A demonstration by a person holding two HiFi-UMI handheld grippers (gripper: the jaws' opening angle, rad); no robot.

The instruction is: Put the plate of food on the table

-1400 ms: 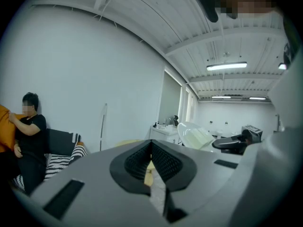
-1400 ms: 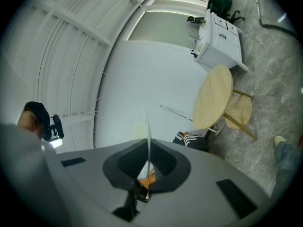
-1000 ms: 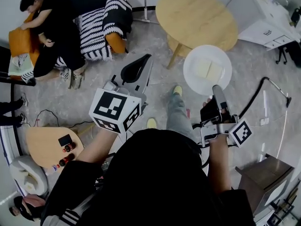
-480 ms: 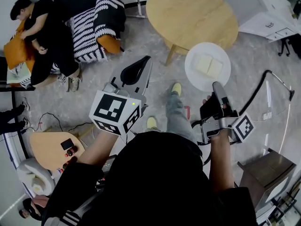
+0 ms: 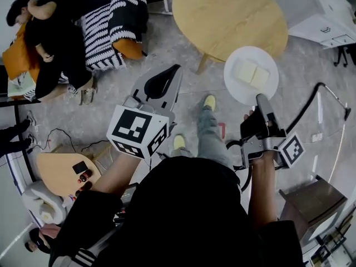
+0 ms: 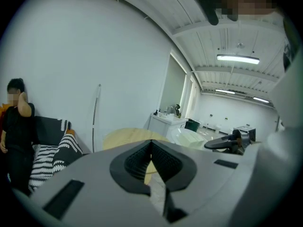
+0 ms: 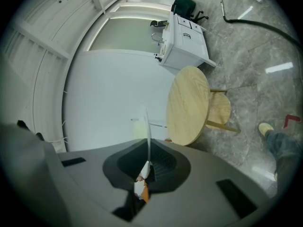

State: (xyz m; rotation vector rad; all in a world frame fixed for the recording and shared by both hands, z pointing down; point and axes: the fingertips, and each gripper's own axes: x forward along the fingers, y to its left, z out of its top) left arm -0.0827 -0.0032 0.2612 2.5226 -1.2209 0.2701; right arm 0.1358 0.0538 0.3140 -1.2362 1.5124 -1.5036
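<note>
A white plate (image 5: 251,75) with two pale slices of food hangs level in the air, its far rim over the near edge of the round wooden table (image 5: 230,18). My right gripper (image 5: 261,100) is shut on the plate's near rim. In the right gripper view the plate (image 7: 147,131) shows edge-on as a thin white line between the pads, with the table (image 7: 188,105) beyond it. My left gripper (image 5: 164,82) is held out to the left of the plate, shut and empty. The left gripper view has its tips (image 6: 151,145) together, with the table (image 6: 124,137) and plate (image 6: 189,137) ahead.
A person sits on a sofa with a striped blanket (image 5: 111,21) at the far left. A small side table (image 5: 58,174) with small items stands near left. A white cabinet (image 5: 325,10) is far right, a black hose (image 5: 320,90) lies on the floor, and a dark box (image 5: 311,204) stands at the near right.
Both grippers have moved forward toward the round table. The plate travelled with the right gripper and now overlaps the table's near edge.
</note>
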